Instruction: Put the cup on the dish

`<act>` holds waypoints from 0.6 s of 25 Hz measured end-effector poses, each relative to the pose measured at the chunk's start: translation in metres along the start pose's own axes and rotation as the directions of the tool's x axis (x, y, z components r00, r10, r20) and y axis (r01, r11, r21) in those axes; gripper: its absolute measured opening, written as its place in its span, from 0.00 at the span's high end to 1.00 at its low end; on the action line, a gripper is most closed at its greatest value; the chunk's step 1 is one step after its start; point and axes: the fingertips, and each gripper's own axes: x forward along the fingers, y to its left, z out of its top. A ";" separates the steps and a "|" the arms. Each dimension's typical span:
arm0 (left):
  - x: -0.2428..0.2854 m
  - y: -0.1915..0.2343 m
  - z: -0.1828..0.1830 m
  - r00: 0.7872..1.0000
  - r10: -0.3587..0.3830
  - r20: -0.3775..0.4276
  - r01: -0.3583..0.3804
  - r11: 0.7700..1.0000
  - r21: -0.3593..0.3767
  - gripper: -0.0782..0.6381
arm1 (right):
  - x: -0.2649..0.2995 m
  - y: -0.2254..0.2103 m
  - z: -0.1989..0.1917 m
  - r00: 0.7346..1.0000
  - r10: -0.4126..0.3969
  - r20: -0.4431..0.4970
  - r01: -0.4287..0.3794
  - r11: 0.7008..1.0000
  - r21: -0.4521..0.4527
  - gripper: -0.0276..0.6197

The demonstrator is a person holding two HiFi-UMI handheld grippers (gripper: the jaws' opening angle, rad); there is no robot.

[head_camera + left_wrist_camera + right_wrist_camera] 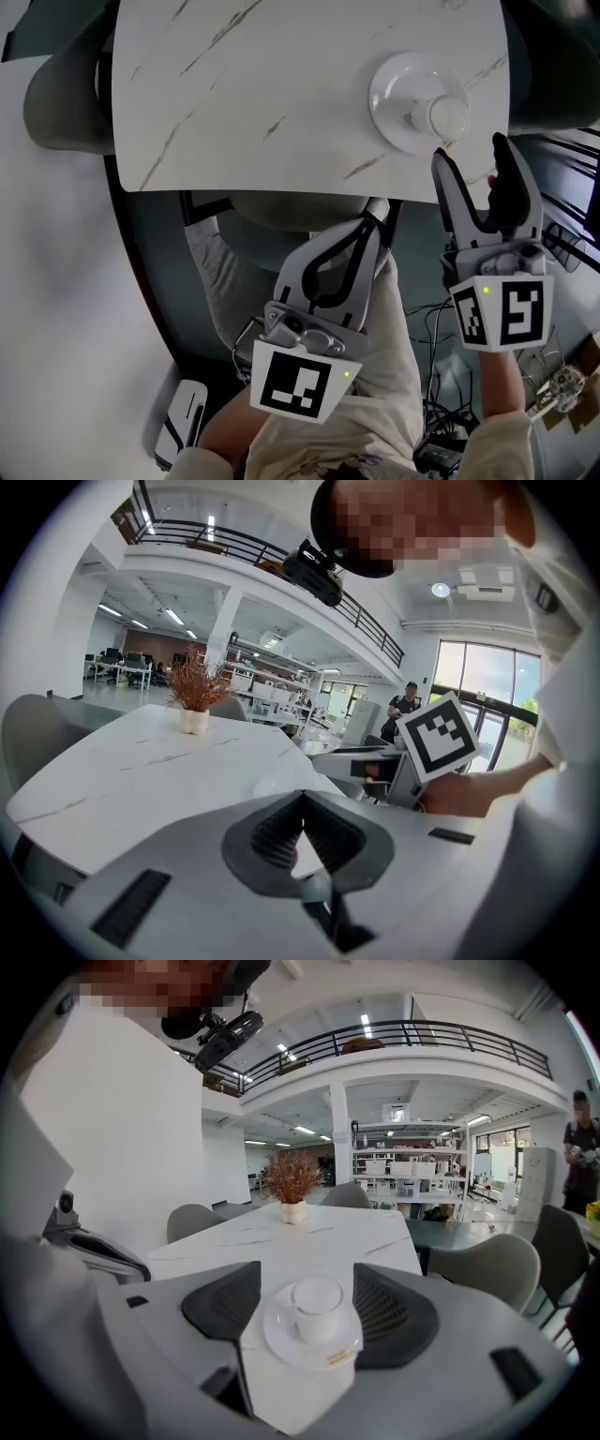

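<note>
cup [448,116] upright on dish [398,94], table [281,84] | right gripper [471,150] jaws spread, empty, near dish | left gripper [373,217] jaws pressed together

Left tongs [373,217]: jaws together, nothing between, held low. Right tongs [472,164]: jaws wide apart, gripping nothing, reaching further forward.

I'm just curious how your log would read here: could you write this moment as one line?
cup: upright on dish | right gripper: jaws apart, empty | left gripper: jaws shut, empty
</note>
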 end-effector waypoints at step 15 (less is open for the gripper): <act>-0.038 -0.022 0.056 0.998 0.020 0.055 -0.020 1.000 0.013 0.88 | -0.053 0.030 0.047 0.998 0.057 0.028 -0.058 0.998 0.023 0.55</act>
